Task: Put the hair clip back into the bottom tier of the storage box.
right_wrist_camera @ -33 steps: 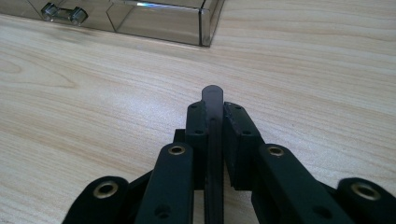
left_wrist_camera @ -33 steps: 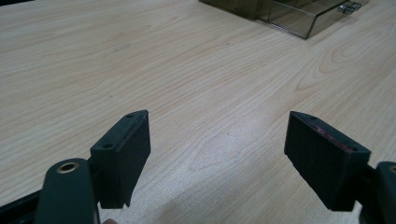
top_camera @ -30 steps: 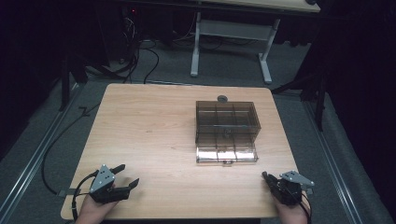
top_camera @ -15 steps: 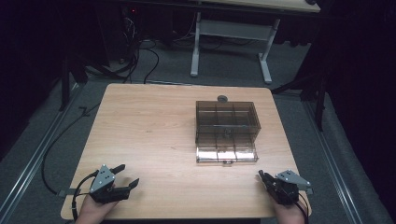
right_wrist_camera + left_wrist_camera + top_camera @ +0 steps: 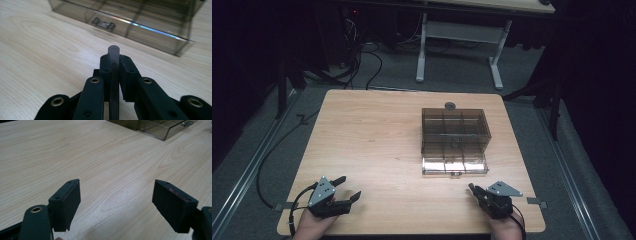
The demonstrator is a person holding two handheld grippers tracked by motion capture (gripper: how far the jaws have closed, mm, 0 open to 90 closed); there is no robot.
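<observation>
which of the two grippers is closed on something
The right gripper: its jaws pinch a thin dark flat piece. The left gripper stands wide open over bare table.

Smoky brown see-through box [image 5: 454,136], pale wood-grain table [image 5: 372,145], black grippers, dark grey disc [image 5: 114,62]

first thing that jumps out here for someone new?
The smoky transparent plastic compartment box on the right half of the light wooden table, its clear front with a small metal latch facing the person. Next, the right gripper, jaws shut on a thin dark flat disc held edge-on, pointing at that latch. The left gripper rests open near the table's front left corner.
</observation>
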